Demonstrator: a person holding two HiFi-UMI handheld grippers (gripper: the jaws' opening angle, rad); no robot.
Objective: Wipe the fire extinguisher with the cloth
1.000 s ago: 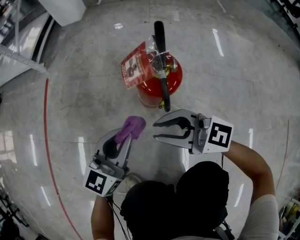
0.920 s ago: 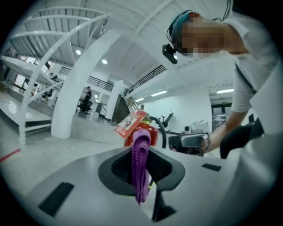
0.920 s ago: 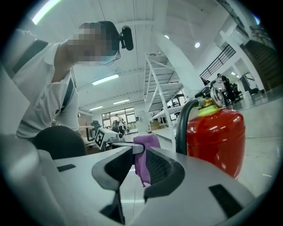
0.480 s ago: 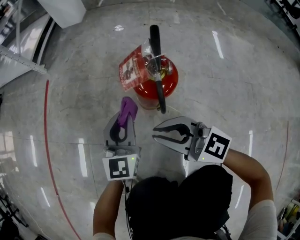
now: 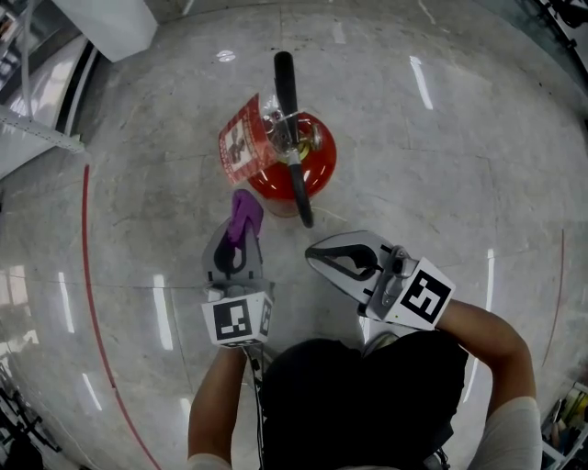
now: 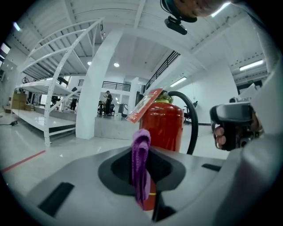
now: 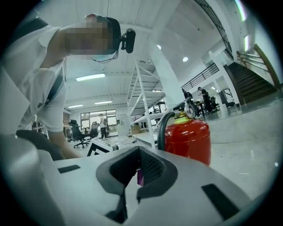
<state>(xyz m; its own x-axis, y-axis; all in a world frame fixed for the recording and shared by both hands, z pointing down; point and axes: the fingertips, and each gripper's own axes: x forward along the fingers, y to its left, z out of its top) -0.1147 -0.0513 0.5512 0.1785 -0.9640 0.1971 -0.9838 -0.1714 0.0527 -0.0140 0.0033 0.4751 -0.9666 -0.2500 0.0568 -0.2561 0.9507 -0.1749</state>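
Note:
The red fire extinguisher (image 5: pixel 292 165) stands upright on the grey floor, with a black hose (image 5: pixel 292 138) and a red-and-white tag (image 5: pixel 241 147) at its neck. My left gripper (image 5: pixel 241 231) is shut on a purple cloth (image 5: pixel 245 213), which sticks out past the tips, just short of the cylinder's near side. In the left gripper view the cloth (image 6: pixel 141 163) hangs in front of the extinguisher (image 6: pixel 166 128). My right gripper (image 5: pixel 312 254) is shut and empty, to the right of the left one. The extinguisher (image 7: pixel 190 139) stands ahead of it on its right.
A curved red line (image 5: pixel 87 275) is painted on the polished floor at the left. A white block (image 5: pixel 110 23) and a metal rack (image 5: pixel 37 128) stand at the far left. A white pillar (image 6: pixel 95 97) and distant people show beyond the extinguisher.
The left gripper has swung to point straight at the extinguisher and moved closer with the cloth. The right gripper's jaws have come together.

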